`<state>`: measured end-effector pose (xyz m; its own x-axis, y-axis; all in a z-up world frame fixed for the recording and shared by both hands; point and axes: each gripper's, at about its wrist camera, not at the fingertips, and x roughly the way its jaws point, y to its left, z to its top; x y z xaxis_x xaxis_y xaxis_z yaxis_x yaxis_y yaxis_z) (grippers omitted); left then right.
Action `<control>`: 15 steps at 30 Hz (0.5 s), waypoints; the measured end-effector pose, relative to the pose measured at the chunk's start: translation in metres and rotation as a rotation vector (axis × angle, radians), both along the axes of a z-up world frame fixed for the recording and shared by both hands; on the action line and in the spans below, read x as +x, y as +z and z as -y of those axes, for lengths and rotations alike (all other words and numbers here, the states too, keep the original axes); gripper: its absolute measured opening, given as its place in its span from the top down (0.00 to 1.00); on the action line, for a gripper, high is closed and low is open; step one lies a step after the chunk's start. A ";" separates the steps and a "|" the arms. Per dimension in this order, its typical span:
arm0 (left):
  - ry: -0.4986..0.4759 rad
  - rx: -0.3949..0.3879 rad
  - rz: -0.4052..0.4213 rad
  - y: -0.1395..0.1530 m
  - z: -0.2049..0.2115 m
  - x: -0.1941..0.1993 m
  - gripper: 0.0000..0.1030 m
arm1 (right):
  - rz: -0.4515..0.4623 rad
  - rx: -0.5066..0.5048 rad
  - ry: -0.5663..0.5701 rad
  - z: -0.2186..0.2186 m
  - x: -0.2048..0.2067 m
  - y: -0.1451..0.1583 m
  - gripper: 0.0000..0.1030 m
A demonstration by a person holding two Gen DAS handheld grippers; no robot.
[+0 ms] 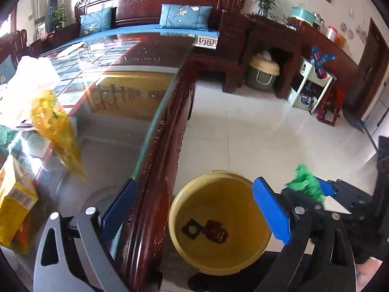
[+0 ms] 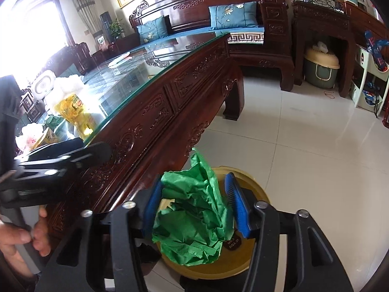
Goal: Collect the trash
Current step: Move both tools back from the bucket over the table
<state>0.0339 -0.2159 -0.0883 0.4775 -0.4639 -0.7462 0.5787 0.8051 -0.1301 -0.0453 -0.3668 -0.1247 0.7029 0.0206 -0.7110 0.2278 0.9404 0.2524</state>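
Note:
My right gripper (image 2: 194, 180) hangs over the yellow bin (image 2: 257, 185) on the floor. A crumpled green paper (image 2: 192, 214) sits loosely between its blue pads (image 2: 239, 206), which stand apart without squeezing it. The same green paper (image 1: 306, 185) shows at the right of the left wrist view. My left gripper (image 1: 194, 182) is open wide with nothing between its fingers, spanning the table's edge and the bin (image 1: 175, 231). Dark wrappers (image 1: 206, 228) lie at the bin's bottom. On the glass-topped table (image 1: 136, 112) stand a yellow snack bag (image 1: 56, 126), white tissue (image 1: 31, 80) and a yellow box (image 1: 14, 194).
The carved dark-wood table side (image 2: 158, 121) runs close by the bin on its left. A wooden sofa with blue cushions (image 2: 233, 14) stands behind. A side cabinet (image 2: 321, 36), a green pet carrier (image 2: 321, 70) and a white shelf (image 2: 369, 80) line the right wall. A hand (image 2: 36, 231) holds the left gripper.

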 end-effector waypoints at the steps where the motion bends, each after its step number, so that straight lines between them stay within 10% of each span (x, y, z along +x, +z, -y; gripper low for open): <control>1: 0.008 -0.005 0.004 0.002 -0.004 0.000 0.07 | 0.001 -0.004 -0.005 0.001 0.001 -0.001 0.28; 15: 0.004 -0.051 0.040 0.023 -0.042 -0.009 0.06 | 0.113 -0.032 0.005 -0.025 -0.007 0.035 0.25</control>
<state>0.0250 -0.1739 -0.0655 0.5086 -0.4989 -0.7017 0.5810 0.8004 -0.1480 -0.0527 -0.3420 -0.0901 0.7788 0.0028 -0.6273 0.1946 0.9496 0.2458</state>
